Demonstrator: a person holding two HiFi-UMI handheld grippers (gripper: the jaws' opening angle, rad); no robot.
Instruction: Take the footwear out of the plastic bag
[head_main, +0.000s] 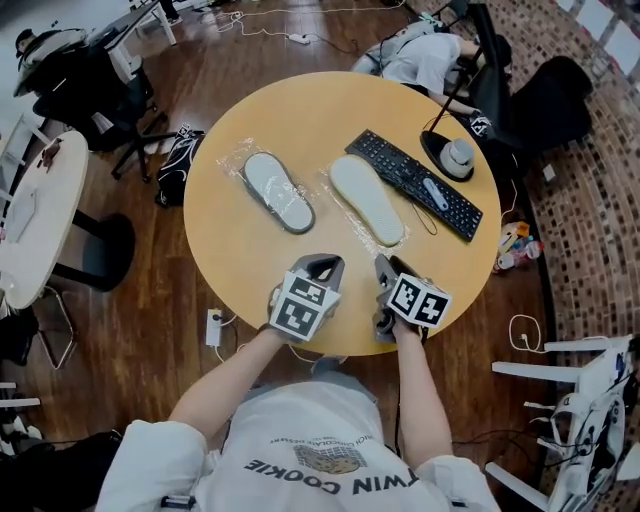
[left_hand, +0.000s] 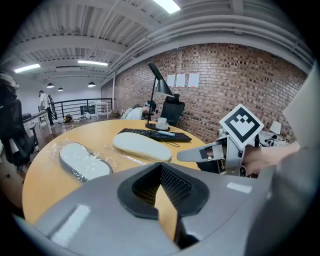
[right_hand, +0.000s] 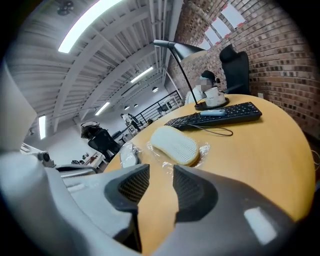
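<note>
Near the table's (head_main: 300, 115) front edge, the left gripper (head_main: 322, 266) was closed and empty, the right gripper (head_main: 385, 270) wide and empty. Mid-table, the grey slipper (head_main: 278, 190) seemingly lay inside its plastic bag (head_main: 234, 162). It should feel light and soft under slippery film, so pinch the near heel.

left tool (left_hand: 161, 169): tips together, seemingly empty | grey slipper (left_hand: 82, 161), white slipper (left_hand: 141, 146) on table (left_hand: 95, 132)

Keyboard (head_main: 415, 185) hems the right slipper (head_main: 367, 199); table (head_main: 240, 285) nearside lies bare.
</note>
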